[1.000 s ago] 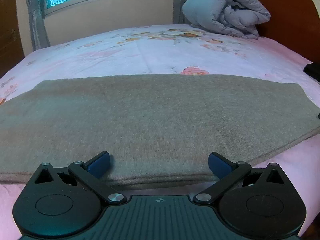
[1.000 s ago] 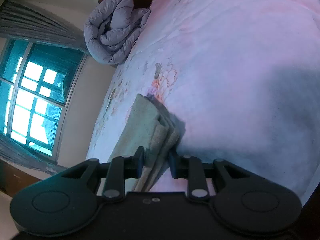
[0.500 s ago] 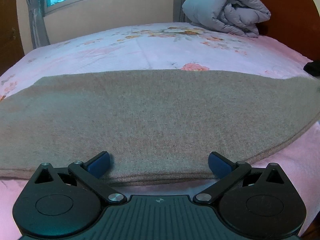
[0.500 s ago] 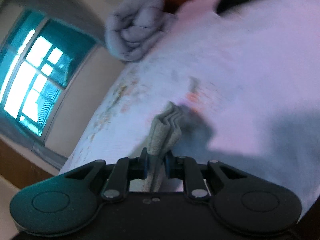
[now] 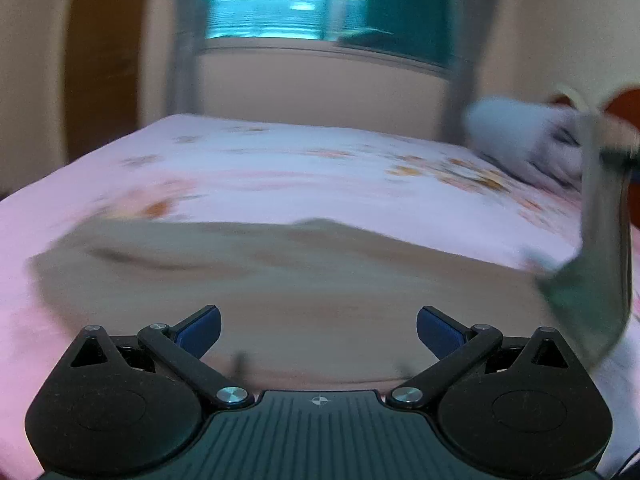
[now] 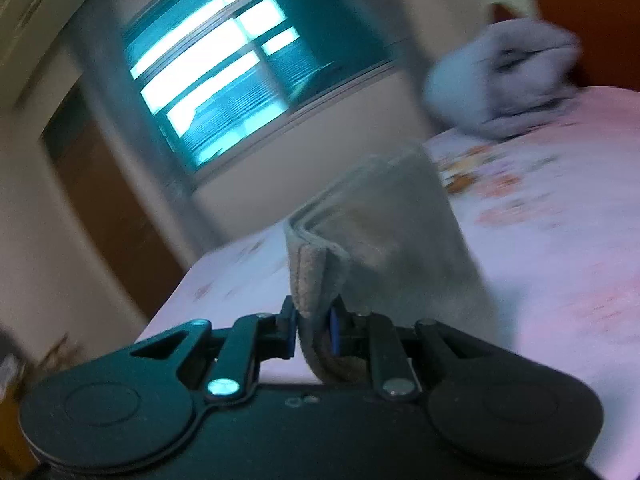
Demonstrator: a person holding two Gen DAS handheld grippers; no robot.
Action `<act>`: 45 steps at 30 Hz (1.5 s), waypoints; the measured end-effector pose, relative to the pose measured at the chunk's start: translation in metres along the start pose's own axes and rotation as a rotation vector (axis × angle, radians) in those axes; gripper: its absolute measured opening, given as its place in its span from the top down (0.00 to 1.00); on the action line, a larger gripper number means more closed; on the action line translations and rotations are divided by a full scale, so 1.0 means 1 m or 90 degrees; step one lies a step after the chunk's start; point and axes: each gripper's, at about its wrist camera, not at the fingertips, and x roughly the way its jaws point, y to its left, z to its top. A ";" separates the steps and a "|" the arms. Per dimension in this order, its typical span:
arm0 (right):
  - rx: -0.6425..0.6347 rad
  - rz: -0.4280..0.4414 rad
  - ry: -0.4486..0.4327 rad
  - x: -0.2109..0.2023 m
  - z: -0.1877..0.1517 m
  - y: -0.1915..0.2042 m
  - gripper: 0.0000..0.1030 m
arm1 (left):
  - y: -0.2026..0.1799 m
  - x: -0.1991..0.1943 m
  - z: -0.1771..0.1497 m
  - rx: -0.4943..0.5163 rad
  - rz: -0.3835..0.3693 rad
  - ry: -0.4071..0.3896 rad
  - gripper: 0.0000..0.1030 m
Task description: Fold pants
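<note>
The brown pants (image 5: 300, 280) lie folded lengthwise across the pink flowered bed (image 5: 280, 168), blurred by motion. My left gripper (image 5: 318, 328) hovers open over their near edge, its blue pads (image 5: 200, 326) wide apart and pressing on nothing. My right gripper (image 6: 314, 330) is shut on the layered right end of the pants (image 6: 380, 220) and holds it up off the bed. In the left wrist view that raised end (image 5: 600, 264) hangs as a steep strip at the far right.
A rolled grey duvet (image 5: 520, 136) (image 6: 500, 76) sits at the head of the bed by the dark wooden headboard (image 6: 592, 20). A window (image 5: 288, 0) with grey curtains is behind the bed. A brown wooden door (image 6: 120, 220) stands left.
My right gripper closed on the pants' end, rolled upright and lifted it off the bed. My left gripper stayed open while its view swung toward the window; the pants' right end now rises.
</note>
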 end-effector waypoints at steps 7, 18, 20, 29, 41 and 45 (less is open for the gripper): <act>-0.048 0.092 0.236 0.093 -0.124 0.085 0.77 | 0.104 -0.013 -0.022 -0.089 0.091 0.049 0.00; 0.014 -0.035 0.081 0.000 -0.050 -0.016 0.66 | 0.013 0.031 -0.009 -0.065 -0.089 0.045 0.00; 0.039 -0.065 0.066 -0.012 -0.048 -0.038 0.59 | -0.010 0.057 -0.004 -0.041 -0.099 0.076 0.01; 0.153 -0.144 0.062 -0.034 -0.064 -0.111 0.58 | -0.041 0.106 -0.021 -0.098 -0.113 0.186 0.56; 0.254 0.118 0.150 0.003 -0.091 -0.094 0.54 | -0.056 0.088 -0.028 0.009 -0.045 0.156 0.66; 0.330 0.006 0.228 0.031 -0.121 -0.121 1.00 | -0.050 0.077 -0.022 0.013 -0.066 0.146 0.09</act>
